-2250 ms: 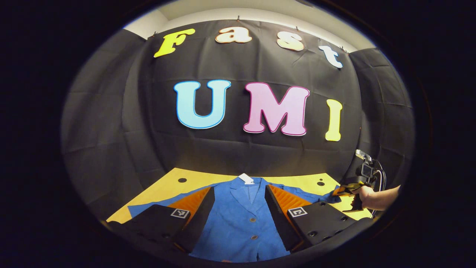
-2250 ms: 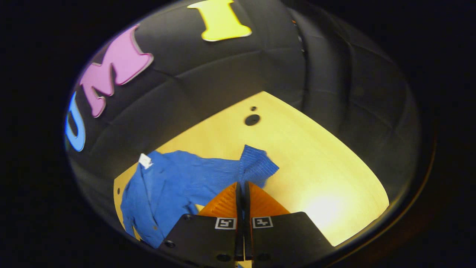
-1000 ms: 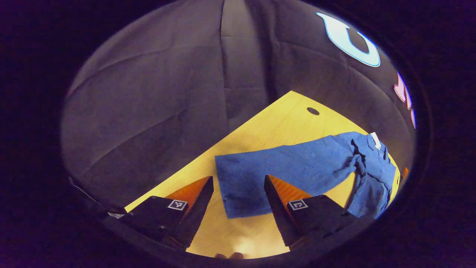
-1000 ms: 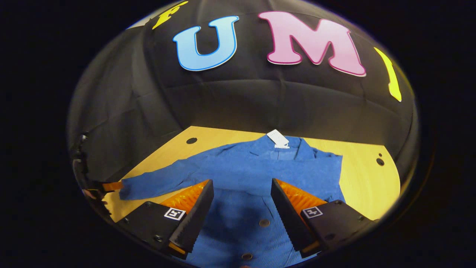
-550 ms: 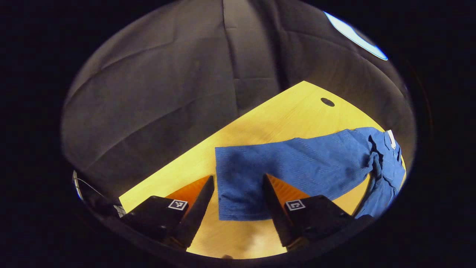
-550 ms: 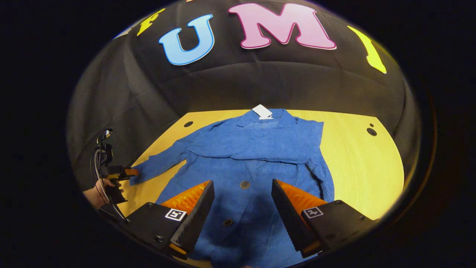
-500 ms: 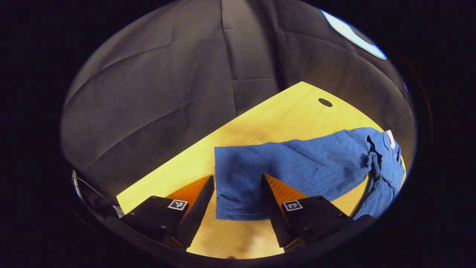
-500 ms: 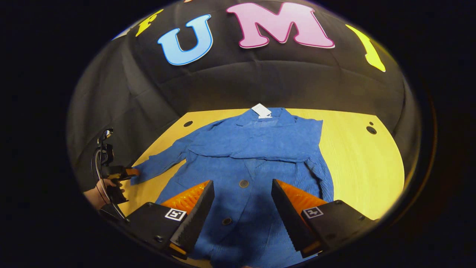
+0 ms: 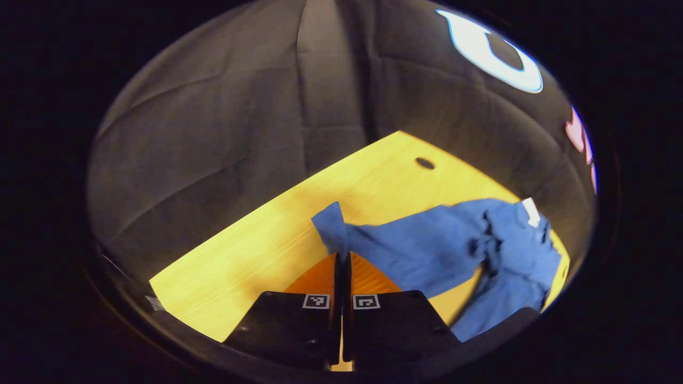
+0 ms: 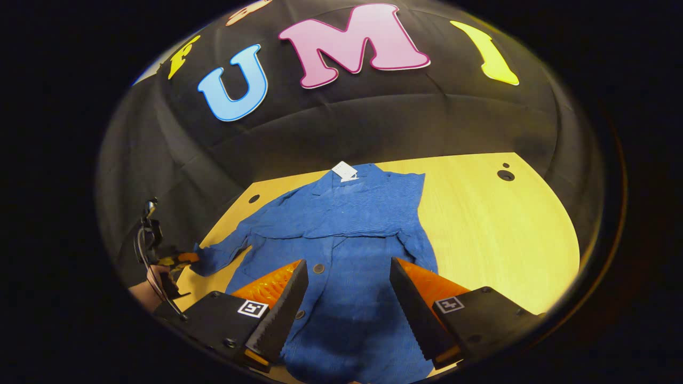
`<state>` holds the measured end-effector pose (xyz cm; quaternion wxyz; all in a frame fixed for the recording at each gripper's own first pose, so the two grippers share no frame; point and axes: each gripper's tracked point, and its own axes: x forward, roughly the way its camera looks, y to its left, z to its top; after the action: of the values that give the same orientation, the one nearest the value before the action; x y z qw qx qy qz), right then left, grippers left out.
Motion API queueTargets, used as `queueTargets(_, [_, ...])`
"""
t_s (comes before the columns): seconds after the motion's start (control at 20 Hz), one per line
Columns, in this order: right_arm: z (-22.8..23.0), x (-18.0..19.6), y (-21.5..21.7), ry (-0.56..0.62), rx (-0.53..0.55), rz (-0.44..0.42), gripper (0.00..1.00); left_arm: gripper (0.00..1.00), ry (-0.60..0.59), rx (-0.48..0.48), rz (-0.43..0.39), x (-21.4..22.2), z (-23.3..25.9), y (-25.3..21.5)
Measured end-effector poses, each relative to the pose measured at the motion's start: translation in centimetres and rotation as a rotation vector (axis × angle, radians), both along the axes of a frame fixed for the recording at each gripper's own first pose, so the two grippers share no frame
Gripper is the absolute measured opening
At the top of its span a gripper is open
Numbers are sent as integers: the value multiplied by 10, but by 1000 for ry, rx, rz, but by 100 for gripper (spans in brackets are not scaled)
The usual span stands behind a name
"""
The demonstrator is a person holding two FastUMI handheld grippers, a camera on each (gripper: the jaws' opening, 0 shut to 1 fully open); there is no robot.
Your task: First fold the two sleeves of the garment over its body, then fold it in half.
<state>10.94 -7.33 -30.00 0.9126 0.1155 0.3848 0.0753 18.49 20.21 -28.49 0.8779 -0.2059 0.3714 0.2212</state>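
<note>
Wooden tabletop (image 10: pixel 496 224) carries blue jacket (image 10: pixel 352 240), front up. One sleeve (image 10: pixel 368 213) already lies across chest. Other sleeve (image 9: pixel 405 248) outstretched, cuff pinched by closed left gripper (image 9: pixel 341 256). Right gripper (image 10: pixel 347 277) open above hem. Half-fold remains.

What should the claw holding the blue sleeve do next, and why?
Probably lift the left claw a little and carry the sleeve cuff across onto the jacket's body. It is shut on the cuff, that sleeve still stretches out over the table, and the other sleeve already lies folded across the chest. The right claw hangs open above the jacket.
</note>
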Motion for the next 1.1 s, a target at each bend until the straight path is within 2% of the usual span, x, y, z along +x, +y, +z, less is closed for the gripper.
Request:
queueTargets(0.15, [-2,-8,-33,24,-15,-40,98,0,-258,-1,-270,108,88,-129])
queueTargets(0.2, [-2,-9,-46,24,-18,-59,98,0,-284,-25,-354,125,98,-172])
queueTargets(0.25, [-1,-12,-57,24,-22,-77,98,0,-309,-49,-491,140,105,-240])
queueTargets(0.3, [-1,-20,-80,25,-32,-122,98,0,-311,-79,-668,153,99,-330])
queueTargets(0.35, [0,-26,-90,24,-35,-145,98,1,-271,-149,-771,146,89,-376])
queueTargets(0.4, [0,-31,-97,25,-39,-161,98,19,-207,-218,-839,125,75,-426])
queueTargets(0.45, [1,-37,-104,27,-42,-179,98,53,-187,-231,-842,110,75,-435])
queueTargets(0.5, [2,-42,-106,28,-43,-189,98,87,-197,-226,-825,115,69,-446])
queueTargets(0.6, [1,-53,-108,37,-50,-207,98,84,-243,-231,-809,99,85,-431])
queueTargets(0.65, [0,-61,-106,46,-50,-215,98,82,-268,-192,-798,81,95,-406])
queueTargets(0.7, [-2,-69,-104,55,-53,-219,98,85,-277,-118,-779,66,101,-377])
queueTargets(0.8, [-13,-94,-99,114,-63,-236,98,85,-268,184,-718,17,108,-274])
queueTargets(0.85, [-17,-103,-95,144,-45,-250,98,84,-242,252,-711,-9,107,-241])
queueTargets(0.9, [-26,-117,-88,193,-18,-267,98,84,-190,271,-706,-45,102,-212])
queueTargets(1.0, [-45,-141,-79,293,-15,-269,98,84,-56,235,-665,-107,80,-165])
queueTargets(1.1, [-60,-167,-78,380,-70,-246,98,85,73,208,-599,-162,50,-113])
